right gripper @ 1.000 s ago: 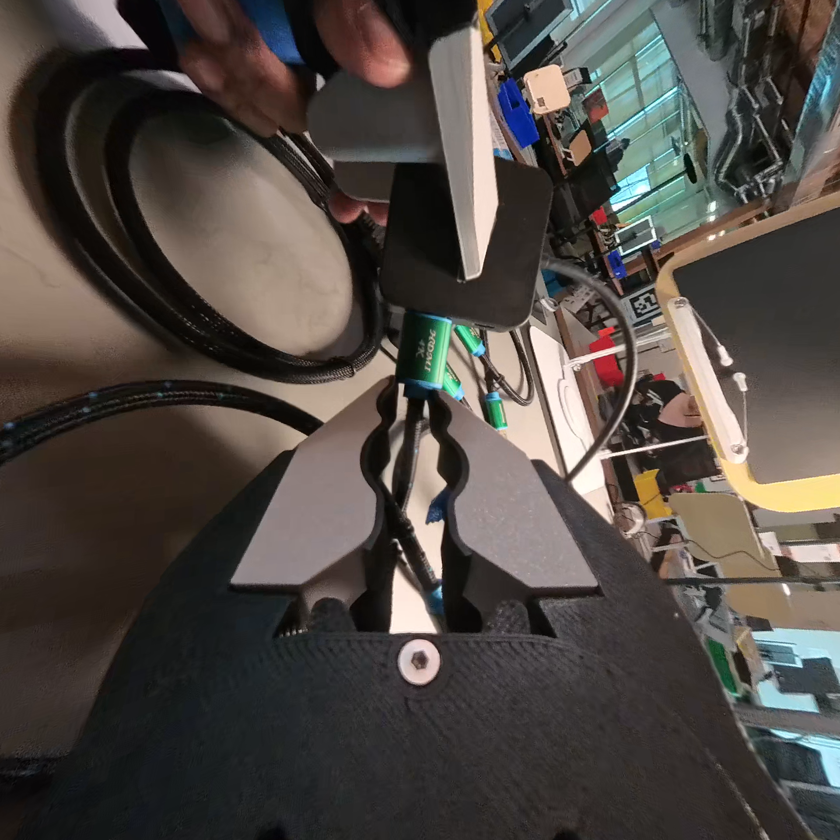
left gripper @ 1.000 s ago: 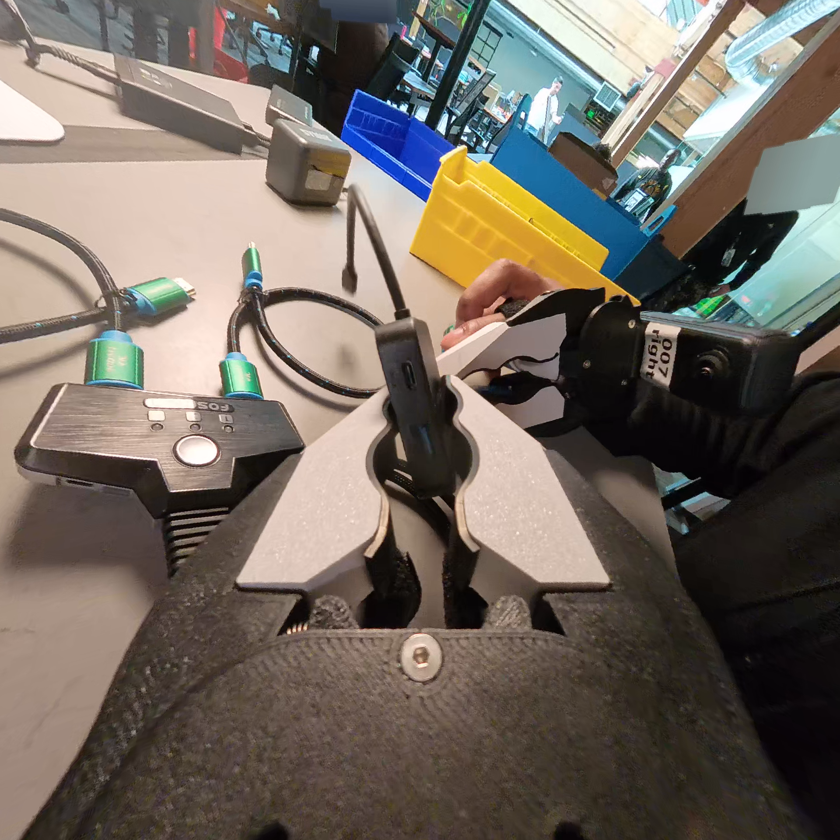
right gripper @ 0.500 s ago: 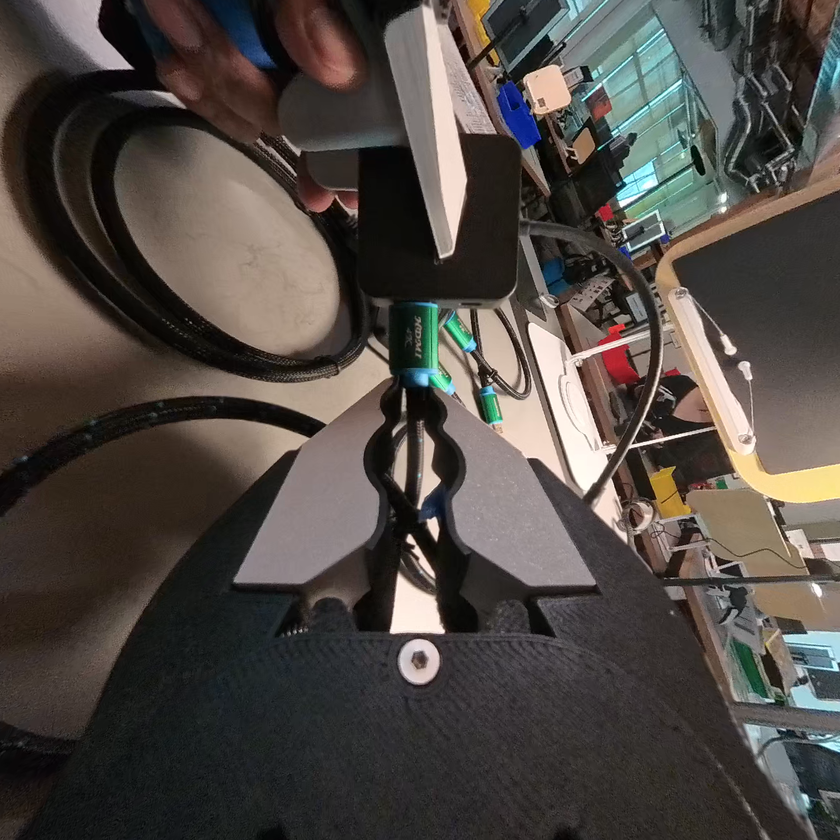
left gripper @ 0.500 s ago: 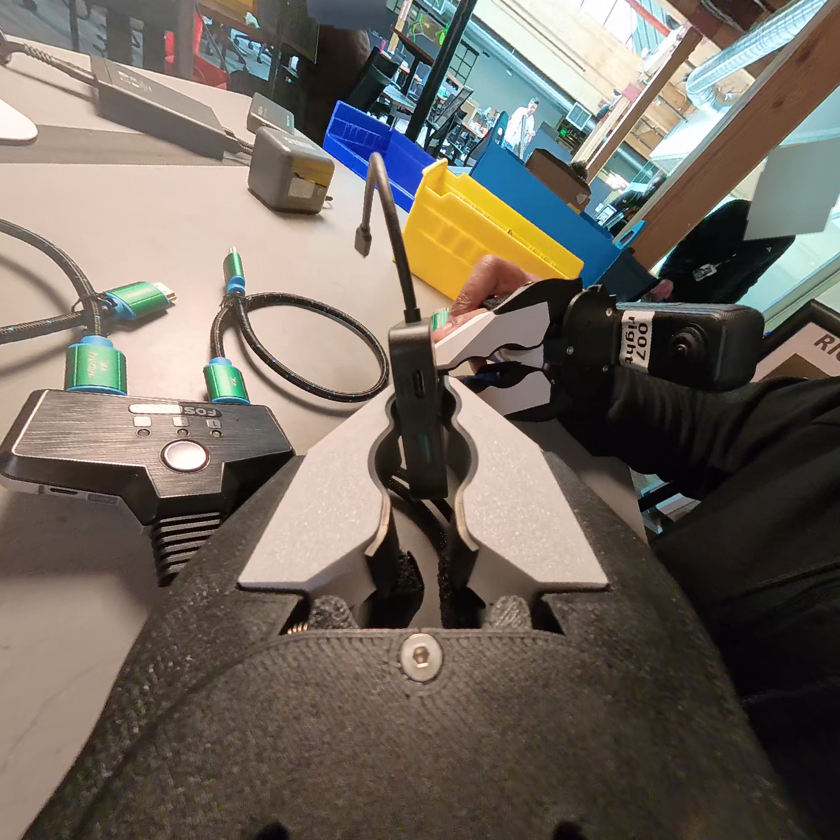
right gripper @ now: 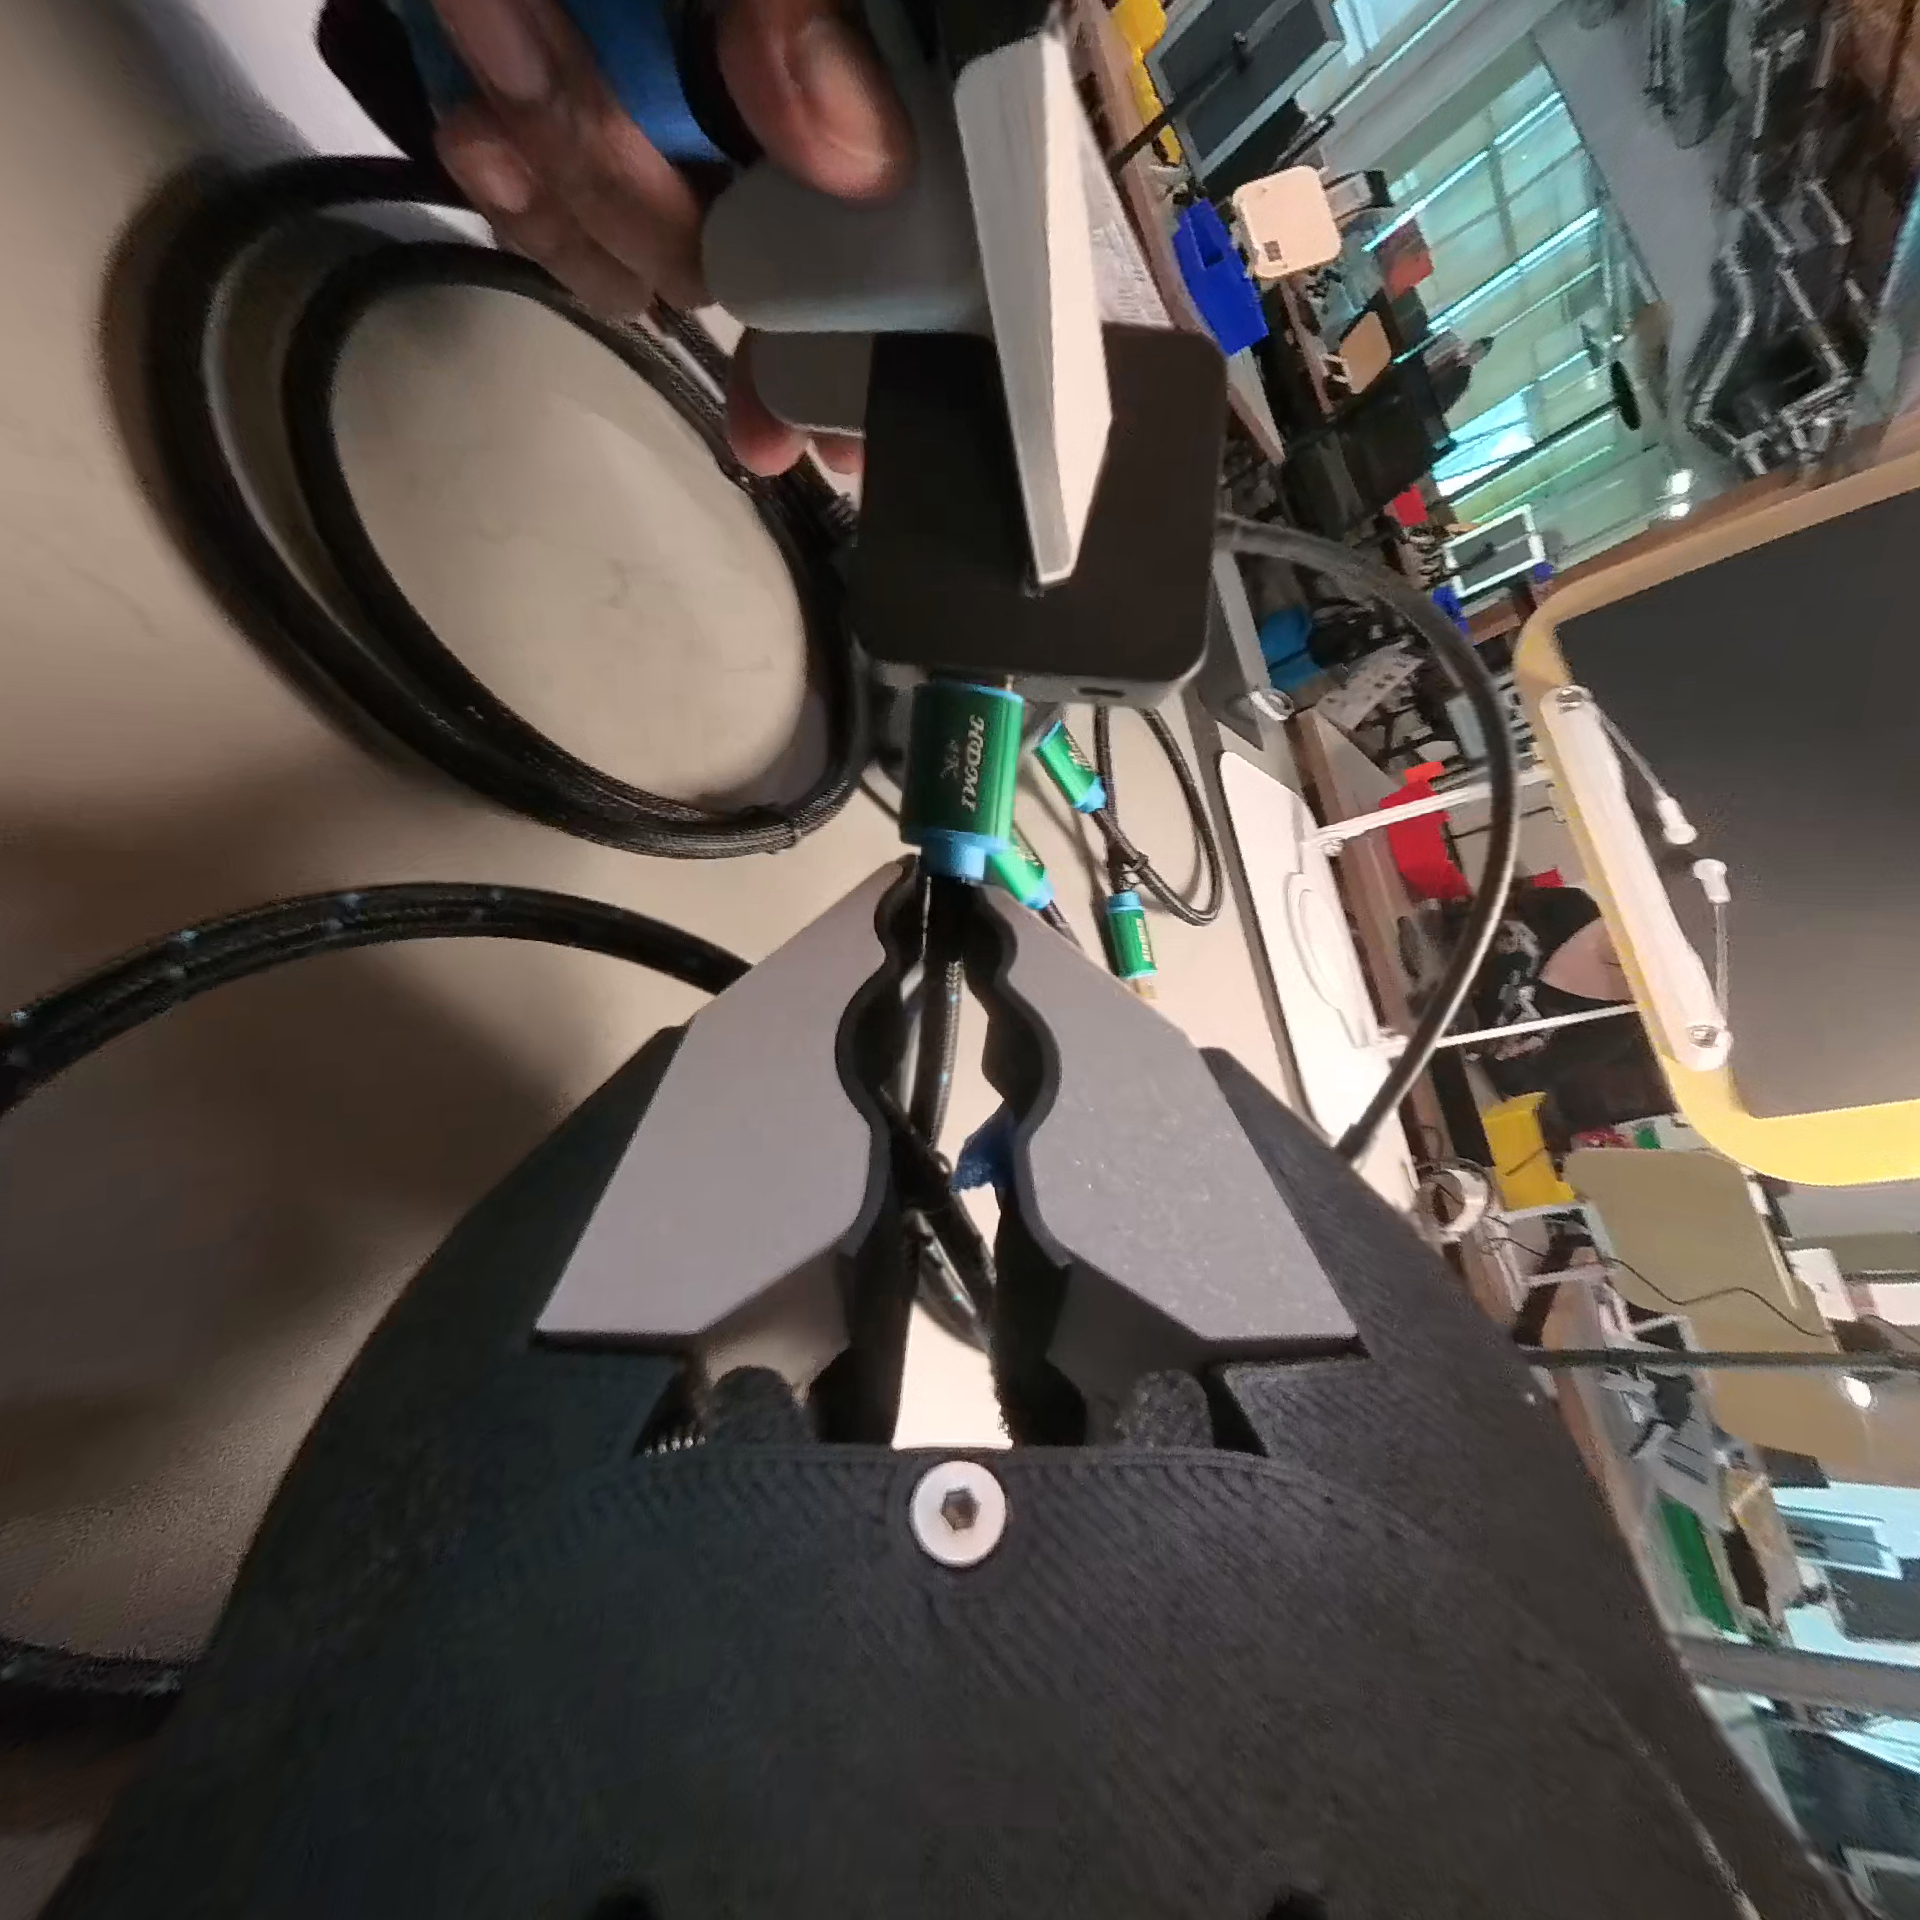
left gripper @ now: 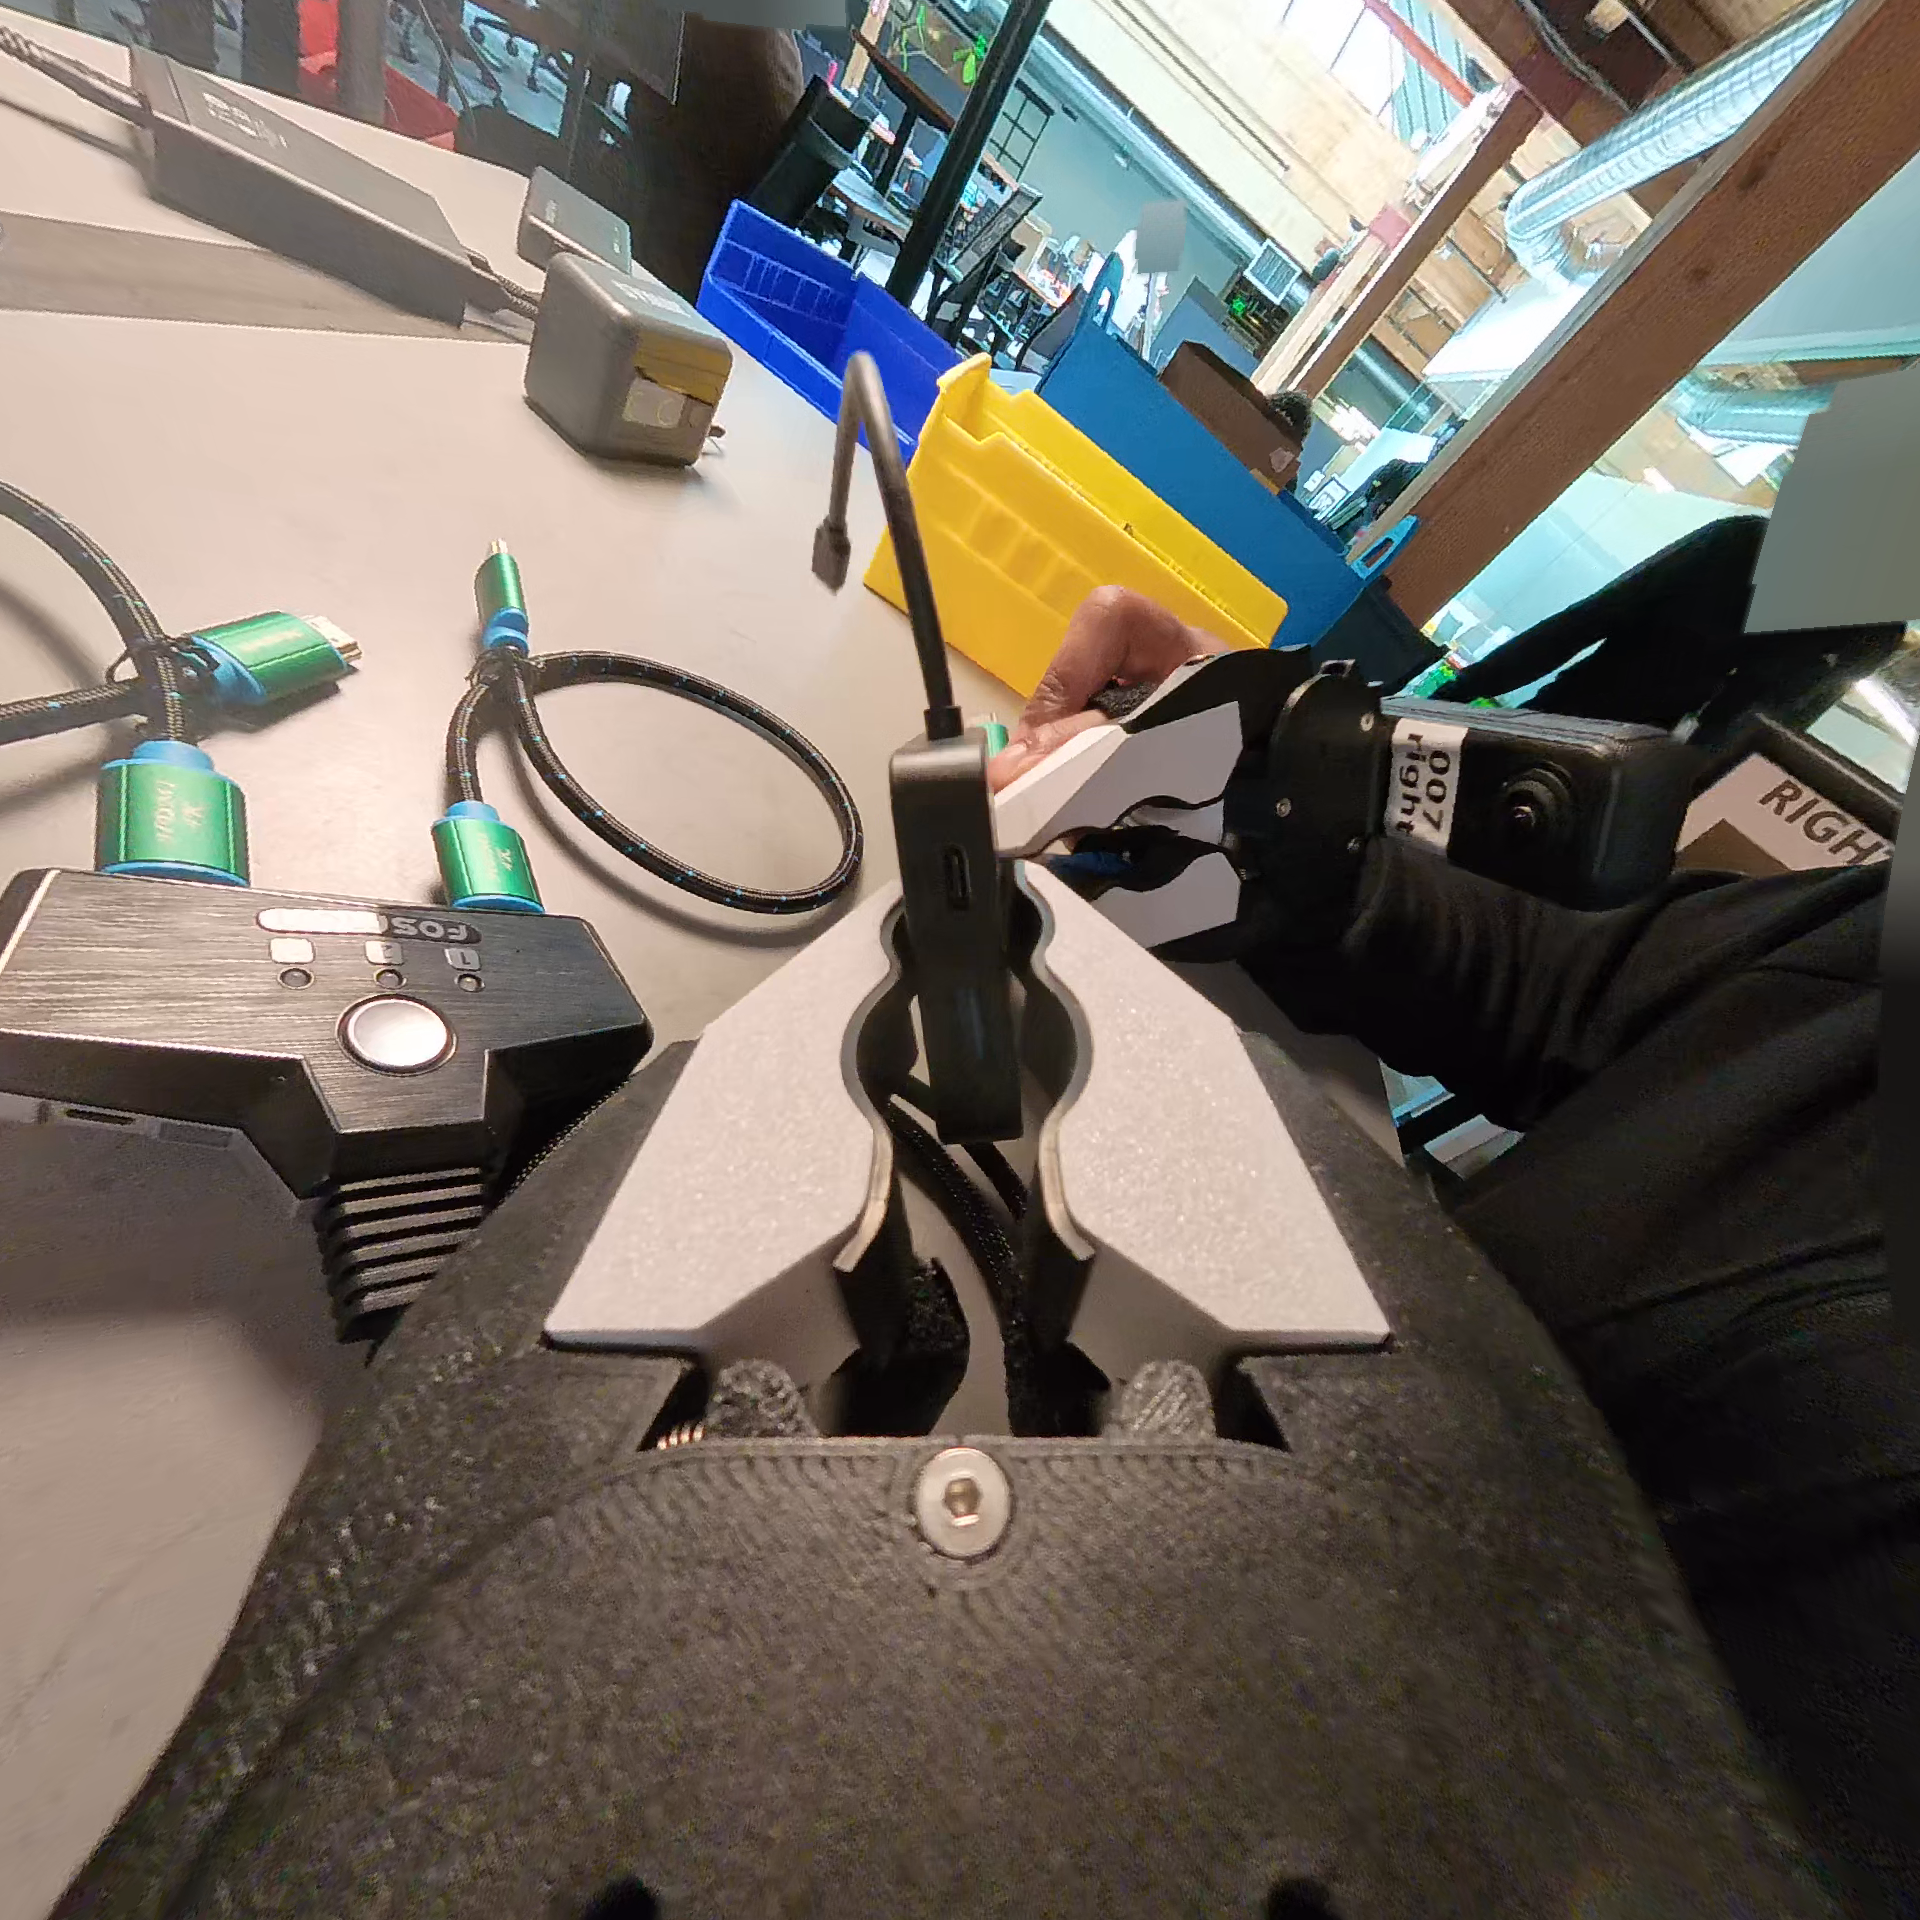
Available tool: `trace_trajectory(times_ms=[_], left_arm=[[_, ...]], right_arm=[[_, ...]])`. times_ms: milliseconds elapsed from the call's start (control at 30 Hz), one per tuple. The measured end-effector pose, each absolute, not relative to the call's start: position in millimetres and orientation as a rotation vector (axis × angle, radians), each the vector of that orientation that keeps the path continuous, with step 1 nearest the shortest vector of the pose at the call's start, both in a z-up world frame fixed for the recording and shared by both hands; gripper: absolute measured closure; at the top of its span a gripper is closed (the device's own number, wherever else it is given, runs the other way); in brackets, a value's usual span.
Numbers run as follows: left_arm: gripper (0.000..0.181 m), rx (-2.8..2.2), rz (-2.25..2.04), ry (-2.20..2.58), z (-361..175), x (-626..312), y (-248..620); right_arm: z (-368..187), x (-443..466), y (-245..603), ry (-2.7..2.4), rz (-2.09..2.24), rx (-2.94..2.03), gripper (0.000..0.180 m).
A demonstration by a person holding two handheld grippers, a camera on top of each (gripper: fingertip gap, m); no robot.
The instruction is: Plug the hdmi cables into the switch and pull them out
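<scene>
My left gripper (left gripper: 956,899) is shut on a small black adapter (left gripper: 940,831) and holds it edge-up above the table. A thin black lead curls up from the adapter's top. My right gripper (right gripper: 940,883) is shut on the braided HDMI cable just behind its green plug (right gripper: 956,769). The plug's tip meets the adapter (right gripper: 1132,582). The left gripper's grey fingers (right gripper: 1039,312) clamp the adapter from above. In the left wrist view the right gripper (left gripper: 1013,821) reaches the adapter from the right. The black HDMI switch (left gripper: 260,1018) lies at left with two green plugs (left gripper: 171,821) in it.
A loose green plug (left gripper: 275,649) and a small green connector (left gripper: 502,597) lie on the grey table. A grey charger block (left gripper: 623,364), a yellow bin (left gripper: 1049,551) and blue bins (left gripper: 790,281) stand behind. A coil of black cable (right gripper: 312,582) lies under the adapter. About 5 centimeters separates my left fingertips from my right. From the left gripper's tips to the black HDMI switch (left gripper: 260,1018) is close to 11 centimeters.
Both grippers keep their holds. The adapter and plug have risen a little and turned squarer to the right wrist camera. The switch has slid left in the left wrist view.
</scene>
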State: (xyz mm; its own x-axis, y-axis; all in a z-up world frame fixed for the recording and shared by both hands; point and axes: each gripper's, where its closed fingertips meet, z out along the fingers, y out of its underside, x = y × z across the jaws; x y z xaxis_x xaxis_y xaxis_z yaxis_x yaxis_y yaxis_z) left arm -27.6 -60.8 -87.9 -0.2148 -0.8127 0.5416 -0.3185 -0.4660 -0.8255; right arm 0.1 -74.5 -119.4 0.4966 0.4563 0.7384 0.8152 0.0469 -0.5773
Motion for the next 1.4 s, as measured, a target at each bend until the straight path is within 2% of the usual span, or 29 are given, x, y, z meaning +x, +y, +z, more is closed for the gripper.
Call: trace_trajectory(times_ms=[1033, 1233, 1400], left_arm=[[0.167, -1.7, -1.731, 1.354, -93.2, -28.3, -60.8], [0.168, -1.706, -1.753, 1.131, -68.5, -47.0, -11.6], [0.168, -1.717, -1.749, 1.243, -81.7, -36.1, -37.3]], right_arm=[[-126.7, 2.7, -79.0, -1.152, -0.318, -1.633, 0.171], [-133.0, 25.6, -84.6, -1.145, -0.238, -1.719, 0.171], [-127.8, 17.4, -78.7, -1.066, -0.23, -1.663, 0.167]])
